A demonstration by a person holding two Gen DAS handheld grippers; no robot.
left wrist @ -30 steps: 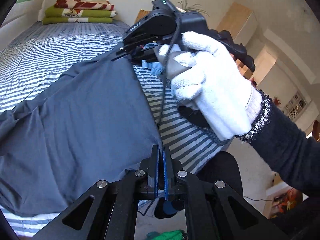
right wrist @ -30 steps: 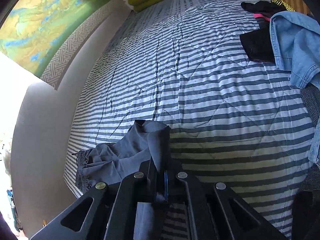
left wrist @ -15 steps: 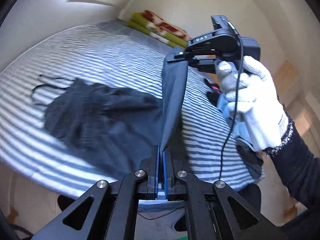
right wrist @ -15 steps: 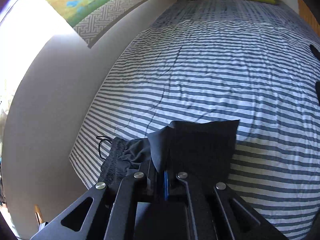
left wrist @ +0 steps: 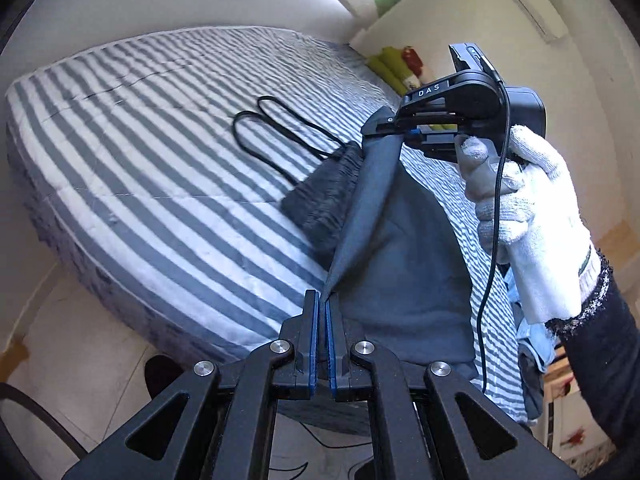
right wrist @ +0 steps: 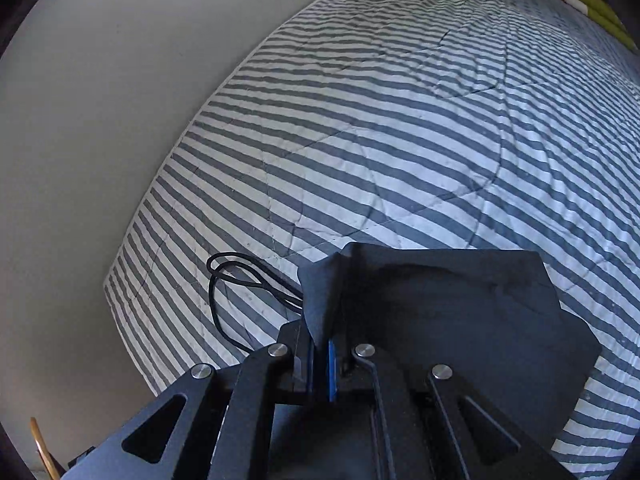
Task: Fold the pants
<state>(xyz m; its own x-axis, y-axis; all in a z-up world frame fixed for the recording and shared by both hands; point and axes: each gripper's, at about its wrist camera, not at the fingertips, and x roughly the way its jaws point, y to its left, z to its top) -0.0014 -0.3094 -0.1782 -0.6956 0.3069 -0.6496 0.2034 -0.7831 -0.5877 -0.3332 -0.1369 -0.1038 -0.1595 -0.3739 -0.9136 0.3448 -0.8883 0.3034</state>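
Pants [left wrist: 404,256] in dark grey lie near the foot corner of the striped bed [left wrist: 160,160], partly lifted, long axis running from the bunched waistband [left wrist: 324,196] and its black drawstring [left wrist: 276,136] back toward the bed's near edge. A taut hem spans the two tools. The right gripper [left wrist: 380,130], held in a gloved hand [left wrist: 528,224], is pinched shut on the far end, above the waistband; the left gripper [left wrist: 322,312] is clamped on the near end. Folding over onto the waistband looks next.
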